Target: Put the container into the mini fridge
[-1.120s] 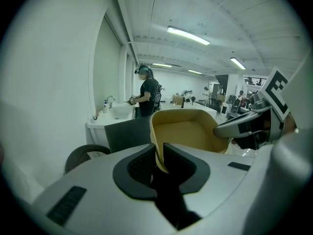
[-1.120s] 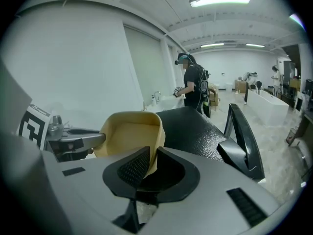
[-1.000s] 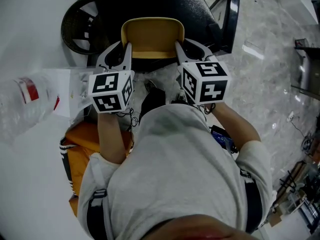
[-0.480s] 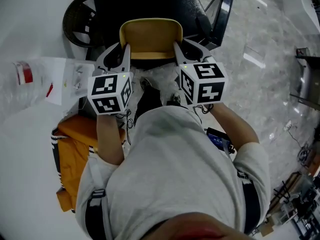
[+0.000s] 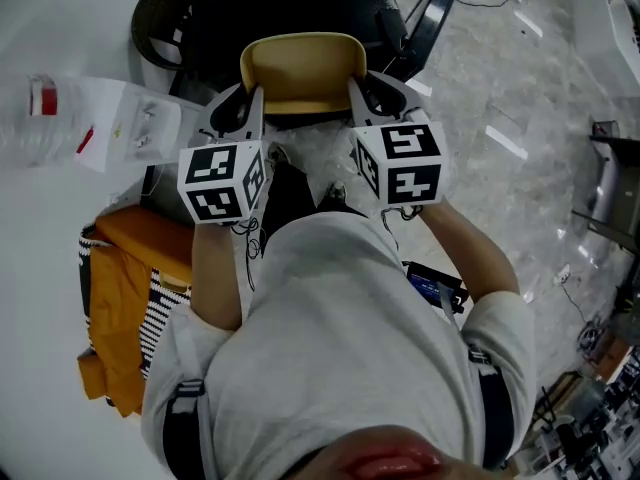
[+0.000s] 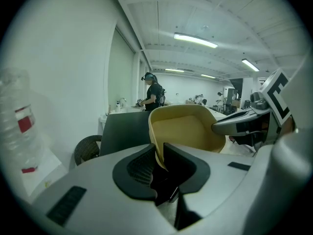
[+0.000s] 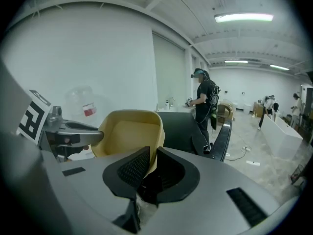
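Observation:
A yellow plastic container is held up in front of me by both grippers. My left gripper is shut on its left rim, my right gripper on its right rim. In the left gripper view the rim runs between the two black pads of that gripper and the container's bowl rises beyond. The right gripper view shows the same from the other side, the gripper clamped on the wall of the container. Just past it stands a black mini fridge with its door swung open.
A dark wicker basket sits left of the fridge. A clear bottle with a red label stands on a white surface at the left. An orange bag lies by my left side. A person stands far back. Marble floor is at the right.
Both grippers keep their hold on the container. In the head view the bottle, the orange bag and the floor have slid left and up as I moved along with the container.

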`<state>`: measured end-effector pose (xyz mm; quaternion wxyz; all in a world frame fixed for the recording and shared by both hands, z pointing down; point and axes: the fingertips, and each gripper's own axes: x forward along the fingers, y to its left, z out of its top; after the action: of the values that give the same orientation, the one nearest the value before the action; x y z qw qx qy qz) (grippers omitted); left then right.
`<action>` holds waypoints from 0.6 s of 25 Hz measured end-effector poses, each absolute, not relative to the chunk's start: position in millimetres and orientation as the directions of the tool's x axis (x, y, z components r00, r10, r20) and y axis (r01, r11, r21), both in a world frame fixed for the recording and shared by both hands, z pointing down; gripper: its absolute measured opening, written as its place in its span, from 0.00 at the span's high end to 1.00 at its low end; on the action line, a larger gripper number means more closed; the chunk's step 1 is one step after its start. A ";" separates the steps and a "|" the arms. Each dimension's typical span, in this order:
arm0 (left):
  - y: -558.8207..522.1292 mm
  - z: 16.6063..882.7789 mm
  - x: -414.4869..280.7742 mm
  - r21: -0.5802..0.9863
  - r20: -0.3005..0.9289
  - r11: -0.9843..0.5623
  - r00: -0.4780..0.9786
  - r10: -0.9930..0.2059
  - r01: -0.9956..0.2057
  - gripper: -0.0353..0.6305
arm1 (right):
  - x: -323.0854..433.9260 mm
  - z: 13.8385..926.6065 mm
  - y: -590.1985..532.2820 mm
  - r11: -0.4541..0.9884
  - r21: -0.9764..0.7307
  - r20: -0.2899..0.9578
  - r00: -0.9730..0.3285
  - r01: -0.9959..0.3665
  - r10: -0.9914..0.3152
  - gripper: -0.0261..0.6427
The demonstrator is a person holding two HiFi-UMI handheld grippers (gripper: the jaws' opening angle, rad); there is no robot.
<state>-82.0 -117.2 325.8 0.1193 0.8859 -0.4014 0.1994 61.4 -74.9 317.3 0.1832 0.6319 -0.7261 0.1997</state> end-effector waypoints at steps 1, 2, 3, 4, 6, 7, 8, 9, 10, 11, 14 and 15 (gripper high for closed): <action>-111.3 328.7 -82.5 0.053 0.447 -0.641 0.593 -0.670 -0.765 0.85 | 61.3 318.9 -71.0 0.136 -0.051 0.515 -0.143 -0.989 -0.845 0.85; -105.8 332.0 -83.5 0.054 0.446 -0.631 0.584 -0.678 -0.774 0.85 | 60.8 320.5 -67.4 0.153 -0.051 0.510 -0.157 -0.987 -0.846 0.85; -100.9 335.4 -84.8 0.053 0.447 -0.619 0.573 -0.687 -0.783 0.85 | 59.8 322.1 -64.2 0.170 -0.053 0.503 -0.174 -0.984 -0.846 0.85; -96.6 339.0 -86.3 0.052 0.450 -0.608 0.562 -0.694 -0.792 0.85 | 58.6 324.0 -61.2 0.186 -0.055 0.497 -0.189 -0.981 -0.847 0.85; -89.9 346.0 -88.8 0.048 0.456 -0.591 0.544 -0.704 -0.805 0.85 | 56.3 330.1 -55.4 0.202 -0.054 0.490 -0.202 -0.978 -0.848 0.85; -87.2 349.7 -89.6 0.044 0.458 -0.587 0.538 -0.707 -0.809 0.85 | 55.6 334.2 -52.6 0.203 -0.051 0.490 -0.201 -0.978 -0.848 0.85; -84.6 353.7 -90.0 0.037 0.460 -0.585 0.533 -0.710 -0.811 0.85 | 55.1 338.7 -49.8 0.200 -0.047 0.491 -0.197 -0.979 -0.849 0.85; -81.7 357.7 -90.1 0.030 0.462 -0.584 0.529 -0.711 -0.811 0.85 | 54.8 343.4 -46.8 0.196 -0.042 0.494 -0.191 -0.980 -0.848 0.85; -78.5 361.7 -90.3 0.025 0.465 -0.586 0.528 -0.710 -0.810 0.85 | 54.5 348.1 -43.6 0.193 -0.035 0.498 -0.185 -0.980 -0.847 0.85; -75.0 365.5 -90.5 0.027 0.469 -0.588 0.529 -0.707 -0.809 0.85 | 54.2 352.6 -40.1 0.192 -0.026 0.502 -0.179 -0.981 -0.846 0.85; -65.1 376.4 -89.6 0.053 0.481 -0.601 0.548 -0.684 -0.797 0.85 | 54.8 362.6 -30.0 0.184 0.002 0.511 -0.158 -0.983 -0.845 0.85; -62.8 380.0 -89.2 0.058 0.485 -0.606 0.553 -0.677 -0.793 0.85 | 55.1 365.6 -27.1 0.178 0.003 0.514 -0.151 -0.984 -0.844 0.85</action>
<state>-89.2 -62.8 380.0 0.1365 0.8707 -0.4221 0.2125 55.1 -27.1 365.6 0.2056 0.6181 -0.7394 0.1700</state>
